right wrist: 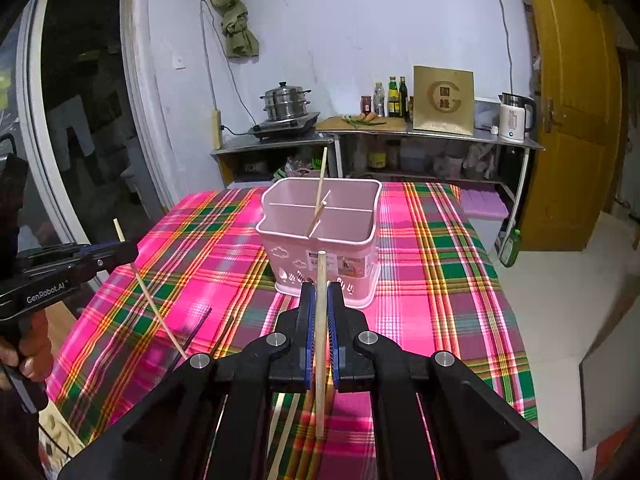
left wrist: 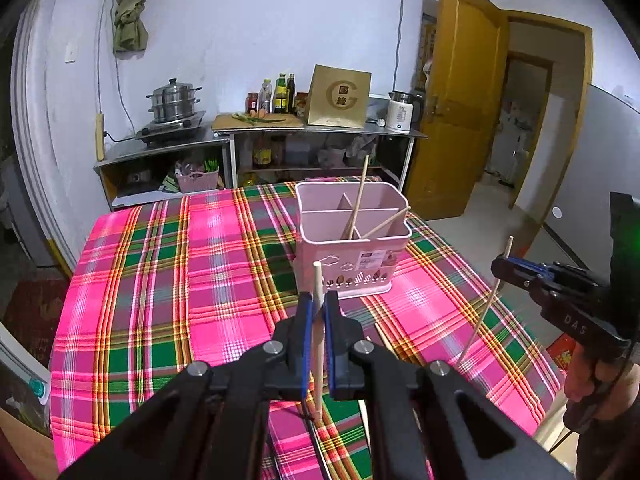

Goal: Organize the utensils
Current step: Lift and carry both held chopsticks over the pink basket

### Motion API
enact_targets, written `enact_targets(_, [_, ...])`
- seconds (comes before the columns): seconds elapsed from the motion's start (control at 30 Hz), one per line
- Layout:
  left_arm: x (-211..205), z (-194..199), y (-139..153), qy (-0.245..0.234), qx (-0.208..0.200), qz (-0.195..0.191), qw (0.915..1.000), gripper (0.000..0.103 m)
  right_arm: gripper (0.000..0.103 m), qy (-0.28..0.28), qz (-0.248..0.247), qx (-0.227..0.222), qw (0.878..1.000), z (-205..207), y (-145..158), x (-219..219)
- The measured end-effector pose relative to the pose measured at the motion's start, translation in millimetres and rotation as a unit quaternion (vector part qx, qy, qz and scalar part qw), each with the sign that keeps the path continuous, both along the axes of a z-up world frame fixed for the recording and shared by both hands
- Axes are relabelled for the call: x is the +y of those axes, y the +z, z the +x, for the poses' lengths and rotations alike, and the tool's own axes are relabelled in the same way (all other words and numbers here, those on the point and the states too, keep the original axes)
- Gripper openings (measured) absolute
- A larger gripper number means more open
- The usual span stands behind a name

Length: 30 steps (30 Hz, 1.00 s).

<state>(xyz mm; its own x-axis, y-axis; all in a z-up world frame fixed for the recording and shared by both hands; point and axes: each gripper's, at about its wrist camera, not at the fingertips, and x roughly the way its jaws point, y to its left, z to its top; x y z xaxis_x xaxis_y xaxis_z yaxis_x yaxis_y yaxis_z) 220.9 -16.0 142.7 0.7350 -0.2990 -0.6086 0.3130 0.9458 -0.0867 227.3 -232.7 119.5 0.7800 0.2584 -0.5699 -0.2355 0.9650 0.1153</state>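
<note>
Left fingers (left wrist: 318, 312) clamped one chopstick (left wrist: 318, 344) upright; right fingers (right wrist: 320, 304) clamped another chopstick (right wrist: 320, 340). Pink holder (left wrist: 352, 252) stood far on the bench (left wrist: 160, 280), two sticks inside.

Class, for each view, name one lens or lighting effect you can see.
Left wrist view: fisheye bends the door and darkens the corners, and the tablecloth glares pale pink. Right wrist view: the window frame curves, and dark chopsticks on the cloth look smeared.

Caddy (left wrist: 352, 240): on the table (left wrist: 160, 280), toward its far side.
Chopsticks (left wrist: 358, 200): two inside the caddy, leaning.
Counter (left wrist: 320, 130): behind the table, against the wall.
</note>
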Motion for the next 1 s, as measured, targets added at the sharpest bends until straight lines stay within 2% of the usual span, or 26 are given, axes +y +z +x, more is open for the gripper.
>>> enact_targets(0.4, [-8, 23, 19, -0.012, 0.002, 0.002, 0.9999, 0.006, 0.006, 0.021, 0.0, -0.011, 1.0, 15, 16, 12])
enact_targets(0.67, [-18, 54, 42, -0.015, -0.008, 0.014, 0.9998, 0.006, 0.006, 0.042, 0.017, -0.023, 0.999, 46, 39, 26])
enact_targets(1.0, [-26, 94, 76, -0.023, -0.029, 0.002, 0.9993, 0.006, 0.006, 0.047, 0.049, -0.043, 0.997, 87, 72, 27])
